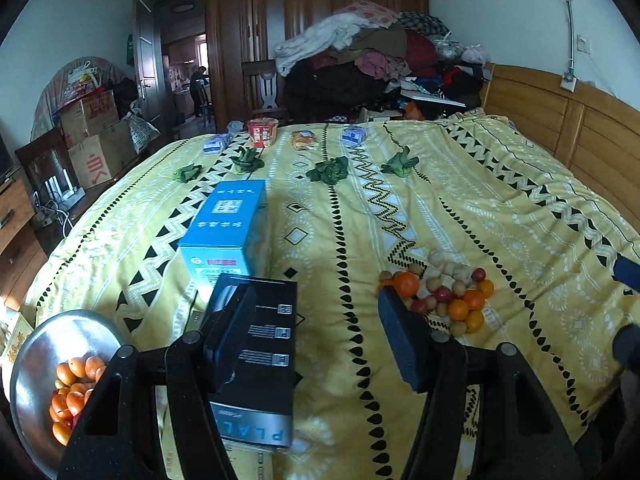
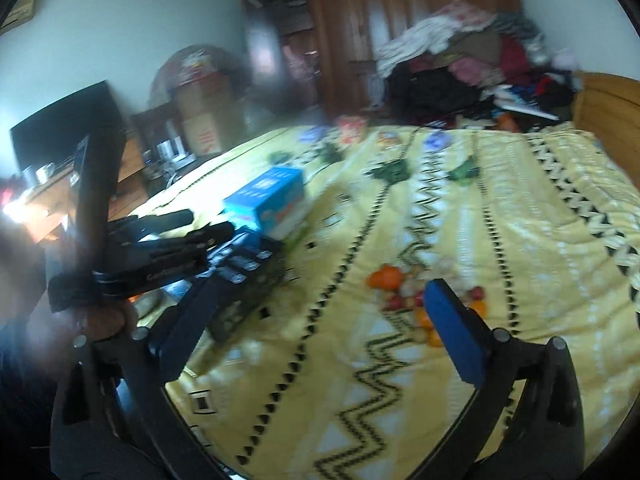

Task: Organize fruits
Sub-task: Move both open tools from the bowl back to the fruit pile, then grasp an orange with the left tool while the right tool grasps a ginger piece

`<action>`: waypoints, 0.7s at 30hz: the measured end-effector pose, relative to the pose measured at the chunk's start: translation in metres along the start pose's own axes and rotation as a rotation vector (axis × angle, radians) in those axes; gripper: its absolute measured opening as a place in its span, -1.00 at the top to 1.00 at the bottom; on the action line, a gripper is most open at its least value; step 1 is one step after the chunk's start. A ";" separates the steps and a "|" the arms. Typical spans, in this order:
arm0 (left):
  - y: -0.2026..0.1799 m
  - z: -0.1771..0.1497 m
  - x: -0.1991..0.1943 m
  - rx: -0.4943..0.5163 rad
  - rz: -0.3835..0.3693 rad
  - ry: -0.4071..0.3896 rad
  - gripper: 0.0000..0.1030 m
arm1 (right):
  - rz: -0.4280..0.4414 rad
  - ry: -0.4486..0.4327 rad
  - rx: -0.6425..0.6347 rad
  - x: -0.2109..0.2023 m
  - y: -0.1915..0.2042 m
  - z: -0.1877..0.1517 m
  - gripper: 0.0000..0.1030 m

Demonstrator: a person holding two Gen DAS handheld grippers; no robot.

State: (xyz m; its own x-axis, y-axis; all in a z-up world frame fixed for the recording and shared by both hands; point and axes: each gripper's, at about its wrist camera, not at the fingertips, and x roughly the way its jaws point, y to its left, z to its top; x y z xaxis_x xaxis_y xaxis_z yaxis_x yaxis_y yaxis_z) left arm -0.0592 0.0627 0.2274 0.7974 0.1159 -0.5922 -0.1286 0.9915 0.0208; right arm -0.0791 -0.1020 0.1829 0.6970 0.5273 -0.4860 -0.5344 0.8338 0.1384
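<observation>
A pile of small fruits (image 1: 440, 296), oranges, red and tan ones with pale chunks, lies on the yellow patterned bedspread (image 1: 500, 220). My left gripper (image 1: 314, 300) is open with nothing between its fingers, and the pile sits just past its right finger. A metal bowl (image 1: 44, 344) at the lower left holds several oranges (image 1: 70, 392). In the blurred right wrist view my right gripper (image 2: 320, 292) stands wide open and empty, with the fruit pile (image 2: 416, 296) by its right finger. A hand holds the left gripper (image 2: 208, 222) at that view's left.
A blue box (image 1: 224, 232) and a black box (image 1: 264, 360) lie on the bed left of the fruit. Leafy greens (image 1: 328, 170) and snack packs (image 1: 262, 132) line the far side. Piled clothes (image 1: 360, 60) sit beyond, a wooden headboard (image 1: 560, 128) to the right.
</observation>
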 end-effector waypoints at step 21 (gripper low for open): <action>-0.062 -0.017 0.124 -0.050 -0.202 0.211 -0.27 | -0.117 0.085 0.205 0.008 -0.117 -0.058 -1.00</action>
State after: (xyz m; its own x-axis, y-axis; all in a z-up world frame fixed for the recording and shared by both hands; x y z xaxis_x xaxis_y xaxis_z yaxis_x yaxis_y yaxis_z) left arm 0.0380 0.0145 0.1389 0.6705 -0.1034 -0.7346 -0.0131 0.9884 -0.1510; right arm -0.0391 -0.2048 0.1128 0.7014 0.4166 -0.5783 -0.3382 0.9088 0.2444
